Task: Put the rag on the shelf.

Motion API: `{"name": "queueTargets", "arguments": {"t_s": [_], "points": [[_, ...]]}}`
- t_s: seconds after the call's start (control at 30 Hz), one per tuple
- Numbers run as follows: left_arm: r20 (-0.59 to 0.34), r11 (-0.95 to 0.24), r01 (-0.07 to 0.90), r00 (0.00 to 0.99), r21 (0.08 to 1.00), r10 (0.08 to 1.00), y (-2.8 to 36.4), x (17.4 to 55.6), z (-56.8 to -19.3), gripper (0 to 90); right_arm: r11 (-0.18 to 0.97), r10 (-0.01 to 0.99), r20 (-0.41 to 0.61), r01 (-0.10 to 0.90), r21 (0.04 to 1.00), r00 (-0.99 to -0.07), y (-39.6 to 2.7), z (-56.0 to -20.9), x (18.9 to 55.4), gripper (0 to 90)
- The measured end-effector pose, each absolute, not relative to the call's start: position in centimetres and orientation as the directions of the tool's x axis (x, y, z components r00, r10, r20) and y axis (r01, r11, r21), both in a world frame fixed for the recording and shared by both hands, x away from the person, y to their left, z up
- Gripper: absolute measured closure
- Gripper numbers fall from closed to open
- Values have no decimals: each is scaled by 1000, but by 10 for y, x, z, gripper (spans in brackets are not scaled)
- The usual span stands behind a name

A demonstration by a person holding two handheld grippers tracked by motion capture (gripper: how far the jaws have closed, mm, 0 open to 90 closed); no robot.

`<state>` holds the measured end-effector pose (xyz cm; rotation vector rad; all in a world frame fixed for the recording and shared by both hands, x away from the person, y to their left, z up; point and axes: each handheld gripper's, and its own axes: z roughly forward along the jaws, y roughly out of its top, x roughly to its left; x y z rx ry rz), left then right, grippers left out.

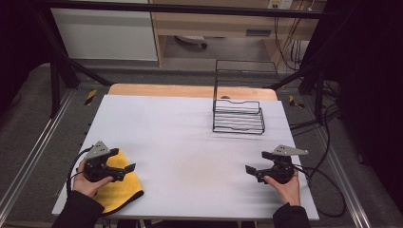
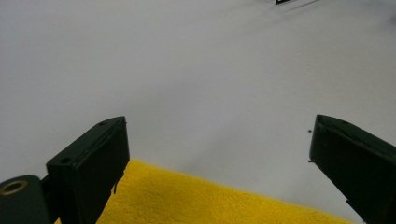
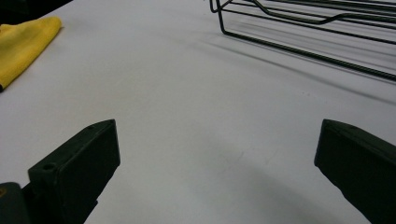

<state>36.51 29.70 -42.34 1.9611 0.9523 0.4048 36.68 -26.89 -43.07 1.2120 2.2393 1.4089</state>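
Approach step, nothing gripped. Soft yellow folded cloth on white desk, well apart from black wire rack. Left tool spread just above cloth; right tool spread, empty. Next: lower, pinch cloth edge.

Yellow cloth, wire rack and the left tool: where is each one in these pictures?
Cloth [image 1: 121, 190], high view: its bare front part.
Rack [image 1: 237, 122], high view: its lower wire tray.
Left tool [image 1: 124, 160], high view: midway between its open tips, above the cloth.
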Motion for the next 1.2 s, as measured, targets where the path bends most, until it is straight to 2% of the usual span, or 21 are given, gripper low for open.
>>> {"name": "queueTargets", "arguments": {"t_s": [0.63, 0.8, 1.0, 1.2], "points": [[-88, -297, 483, 626, 824, 775, 303, 369, -412, 49, 207, 752, 212, 530, 823, -624, -269, -431, 367, 6], [-89, -280, 529, 568, 801, 818, 313, 378, -403, 68, 213, 755, 207, 531, 820, -622, -268, -431, 367, 6], [-63, -285, 560, 521, 778, 851, 325, 394, -399, 163, 219, 756, 207, 537, 814, -621, -267, -432, 367, 7], [-40, -308, 612, 487, 728, 873, 328, 410, -411, 346, 231, 755, 200, 539, 810, -625, -266, -433, 368, 7]]}}
